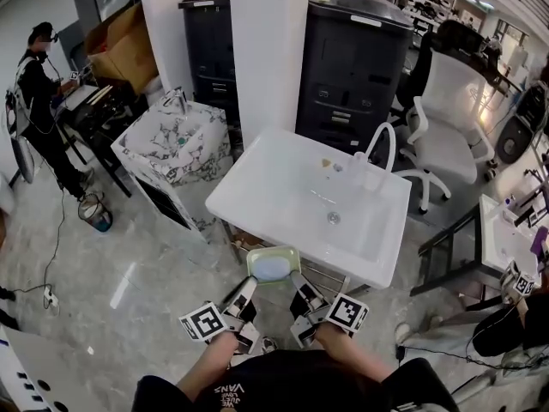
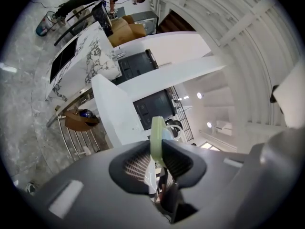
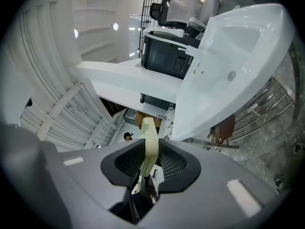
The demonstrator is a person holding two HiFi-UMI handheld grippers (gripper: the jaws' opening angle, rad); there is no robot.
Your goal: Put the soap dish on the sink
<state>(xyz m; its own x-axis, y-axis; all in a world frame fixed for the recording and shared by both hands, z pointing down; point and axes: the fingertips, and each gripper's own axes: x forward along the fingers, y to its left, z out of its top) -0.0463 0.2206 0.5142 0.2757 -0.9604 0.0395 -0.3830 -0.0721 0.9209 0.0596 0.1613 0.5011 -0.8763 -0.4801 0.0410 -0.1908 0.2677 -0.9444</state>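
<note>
Level soap dish [image 1: 274,266], long axis seemingly crosswise, left gripper [image 1: 249,287] and right gripper [image 1: 300,288] clamping its ends

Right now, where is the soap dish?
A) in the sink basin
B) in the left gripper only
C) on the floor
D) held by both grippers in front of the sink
D: left gripper and right gripper each clamp an edge of the soap dish, short of the sink.
</note>
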